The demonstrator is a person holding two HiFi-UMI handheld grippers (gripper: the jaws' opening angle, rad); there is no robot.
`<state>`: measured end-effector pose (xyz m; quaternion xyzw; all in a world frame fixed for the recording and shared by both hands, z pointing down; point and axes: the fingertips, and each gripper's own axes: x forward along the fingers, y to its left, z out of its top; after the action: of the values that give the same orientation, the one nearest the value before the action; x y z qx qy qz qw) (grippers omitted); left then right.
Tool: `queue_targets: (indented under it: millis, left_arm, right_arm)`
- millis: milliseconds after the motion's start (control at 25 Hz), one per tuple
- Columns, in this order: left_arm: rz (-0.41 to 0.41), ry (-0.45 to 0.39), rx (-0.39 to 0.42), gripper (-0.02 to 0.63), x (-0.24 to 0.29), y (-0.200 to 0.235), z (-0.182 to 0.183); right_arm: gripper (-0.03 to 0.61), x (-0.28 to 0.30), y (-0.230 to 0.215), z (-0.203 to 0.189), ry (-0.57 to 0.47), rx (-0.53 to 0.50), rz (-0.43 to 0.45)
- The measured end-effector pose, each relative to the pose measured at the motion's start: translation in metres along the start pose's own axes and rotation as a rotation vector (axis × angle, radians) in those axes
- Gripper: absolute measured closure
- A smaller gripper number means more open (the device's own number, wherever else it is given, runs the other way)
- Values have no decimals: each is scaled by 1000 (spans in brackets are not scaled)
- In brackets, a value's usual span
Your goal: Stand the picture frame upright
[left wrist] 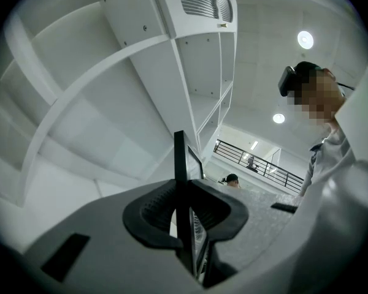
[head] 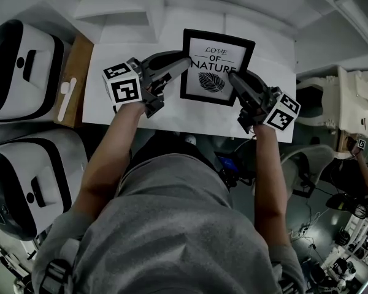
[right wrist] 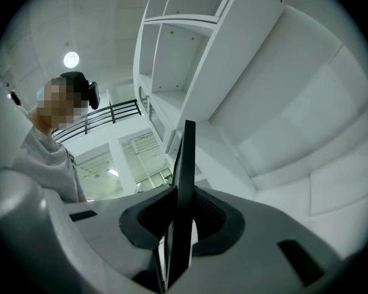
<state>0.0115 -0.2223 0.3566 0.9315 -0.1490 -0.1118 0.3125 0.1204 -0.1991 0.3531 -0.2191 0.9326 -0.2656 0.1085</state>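
At frame (head: 217, 59) edges, left gripper (head: 184, 63), right gripper (head: 233, 76)

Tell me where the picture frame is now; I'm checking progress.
Head view, centre: the picture frame, over the white table, gripped between the left gripper and right gripper.

A wooden board (head: 83, 54) at ten o'clock, beside the counter (head: 98, 57), bears a white strip (head: 66, 98); shelves (head: 129, 5) stand at twelve.

One picture frame (head: 216, 66), two grippers (head: 183, 63) (head: 234, 77), two white appliances (head: 21, 66) (head: 34, 185).
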Motion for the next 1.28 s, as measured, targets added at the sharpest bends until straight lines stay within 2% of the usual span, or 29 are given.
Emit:
queue_targets:
  millis: [240,520,840,1120,1280]
  left_arm:
    - [-29,17,-6,538,2,5,0]
    - [-25,43,-10,538,5,12,-4]
    - [16,38,-14,538,2,5,-1]
    - [52,-6,9,538,-2,-2,0]
    - [30,27,10,538,2,3,3]
  right_arm:
    - [506,1,-2,-2,-11,-8,-39]
    - [506,0,-11,-9,12,-17,-98]
    - [497,2,-8,-6,44,-53,-93]
    - [495,2,-4,-6,101,-59,-29]
    - [494,3,-8,-7,96,-80,-62]
